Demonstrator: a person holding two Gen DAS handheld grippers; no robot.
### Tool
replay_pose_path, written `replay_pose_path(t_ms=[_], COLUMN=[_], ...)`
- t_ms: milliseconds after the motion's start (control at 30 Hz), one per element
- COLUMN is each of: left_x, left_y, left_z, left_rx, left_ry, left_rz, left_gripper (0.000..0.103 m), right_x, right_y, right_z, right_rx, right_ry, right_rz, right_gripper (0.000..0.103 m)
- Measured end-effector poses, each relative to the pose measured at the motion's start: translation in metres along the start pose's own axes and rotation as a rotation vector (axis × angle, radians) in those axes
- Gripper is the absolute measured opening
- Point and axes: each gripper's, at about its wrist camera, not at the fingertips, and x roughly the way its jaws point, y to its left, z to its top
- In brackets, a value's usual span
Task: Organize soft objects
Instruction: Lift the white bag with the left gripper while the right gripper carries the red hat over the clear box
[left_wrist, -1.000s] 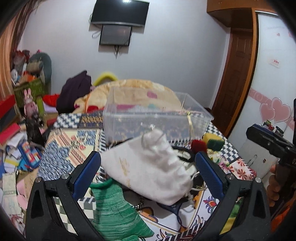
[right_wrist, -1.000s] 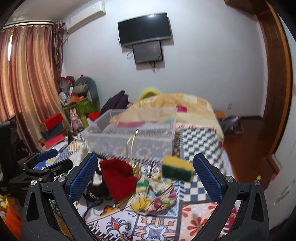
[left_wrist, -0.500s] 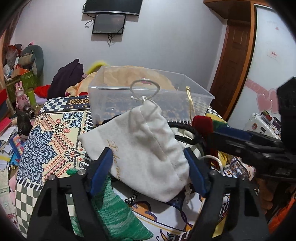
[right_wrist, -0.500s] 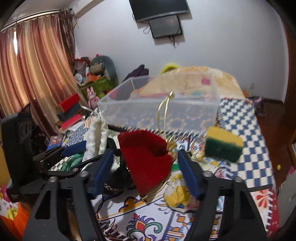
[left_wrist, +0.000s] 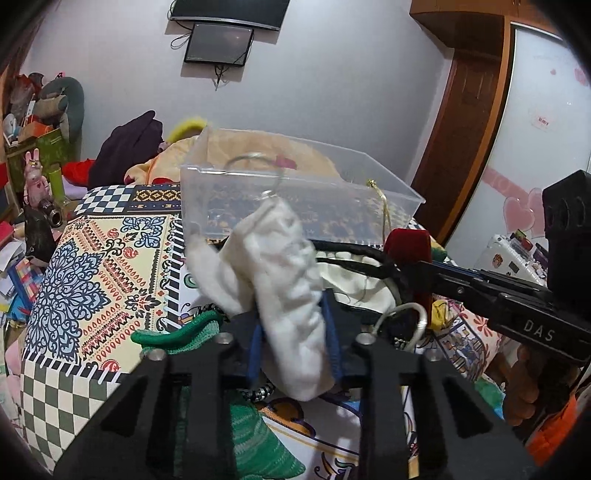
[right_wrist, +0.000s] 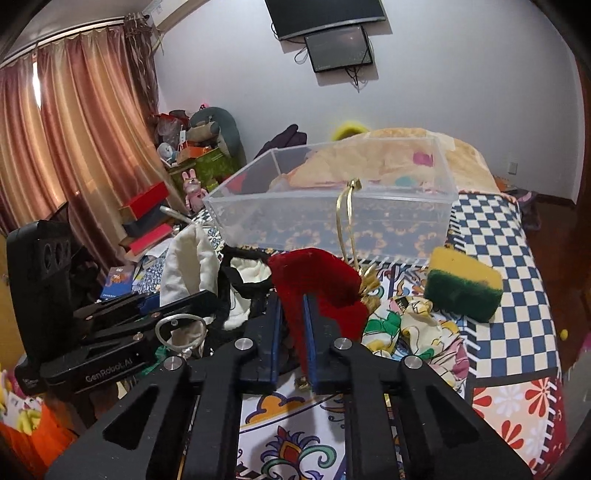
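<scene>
1. While both of my grippers reach over a bed spread with a patterned quilt (left_wrist: 92, 280), each one has a soft pouch between its blue pads.
2. My left gripper (left_wrist: 293, 343) is closing its jaws on a white cloth drawstring pouch (left_wrist: 284, 280); the pads press into its lower half and bunch the fabric, and its gathered neck with a silver cord loop stands up toward the far side.
3. My right gripper (right_wrist: 293, 332) is shut almost completely on a red velvet pouch (right_wrist: 317, 284), pinching its thin lower edge; a gold cord rises from the pouch.
4. A clear plastic bin (right_wrist: 332, 218) sits on the quilt just beyond both pouches, open at the top.
5. A green knitted piece (left_wrist: 207, 332) lies on the quilt at the near left, partly under my left gripper.
6. A yellow and green sponge (right_wrist: 463, 284) rests on the quilt to the right of the red pouch, near the bin's right corner.
7. A crumpled floral cloth (right_wrist: 410, 321) lies just right of my right gripper, nearer than the sponge.
8. A cream item with black trim (right_wrist: 245, 273) lies between the two pouches.
</scene>
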Motion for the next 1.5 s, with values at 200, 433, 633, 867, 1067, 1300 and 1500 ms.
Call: replay_pose_path(t_ms=[200, 433, 633, 867, 1067, 1300, 1500], left_x=[-0.017, -0.043, -0.049, -0.040, -0.041, -0.043, -0.049], left_y=[-0.002, -0.001, 0.002, 0.000, -0.006, -0.007, -0.012], left_z=[0.008, 0.023, 0.025, 0.021, 0.019, 0.031, 0.060], left_rx=[0.002, -0.003, -0.010, -0.005, 0.017, 0.033, 0.084], left_ry=[-0.050, -0.131, -0.141, -0.117, -0.128, -0.131, -0.177], left_rz=[0.008, 0.018, 0.034, 0.038, 0.049, 0.045, 0.058], left_gripper=[0.019, 0.019, 0.019, 0.019, 0.019, 0.019, 0.019], right_x=[-0.017, -0.022, -0.011, 0.011, 0.026, -0.002, -0.027], right_y=[0.000, 0.008, 0.010, 0.009, -0.008, -0.004, 0.004], right_z=[0.007, 0.015, 0.011, 0.019, 0.018, 0.023, 0.042], right_rx=[-0.009, -0.040, -0.022, -0.012, 0.062, 0.034, -0.004], right_ry=[-0.059, -0.080, -0.050, -0.034, 0.003, -0.071, -0.152], right_rz=[-0.003, -0.045, -0.079, -0.092, -0.045, -0.045, -0.049], right_gripper=[0.007, 0.007, 0.059, 0.058, 0.010, 0.006, 0.006])
